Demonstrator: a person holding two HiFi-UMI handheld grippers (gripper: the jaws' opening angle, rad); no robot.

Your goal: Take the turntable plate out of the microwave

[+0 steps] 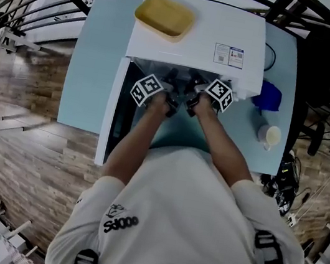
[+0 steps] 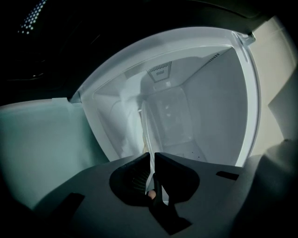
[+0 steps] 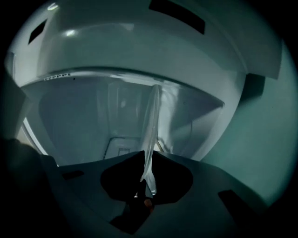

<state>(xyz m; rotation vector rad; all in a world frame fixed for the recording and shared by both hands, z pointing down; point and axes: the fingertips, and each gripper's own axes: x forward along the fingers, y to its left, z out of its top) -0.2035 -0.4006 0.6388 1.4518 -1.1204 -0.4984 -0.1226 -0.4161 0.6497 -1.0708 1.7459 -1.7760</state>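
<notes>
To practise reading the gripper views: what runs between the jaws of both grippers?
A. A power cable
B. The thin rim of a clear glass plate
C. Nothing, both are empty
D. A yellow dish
B: in each gripper view the clear turntable plate stands edge-on, clamped between the jaws of the left gripper and of the right gripper, at the open microwave.

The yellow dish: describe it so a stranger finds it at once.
A white microwave stands on the pale blue table. The yellow dish lies on its top, toward the left. Unlike the white cup and the blue object on the table, it is yellow and shallow.
</notes>
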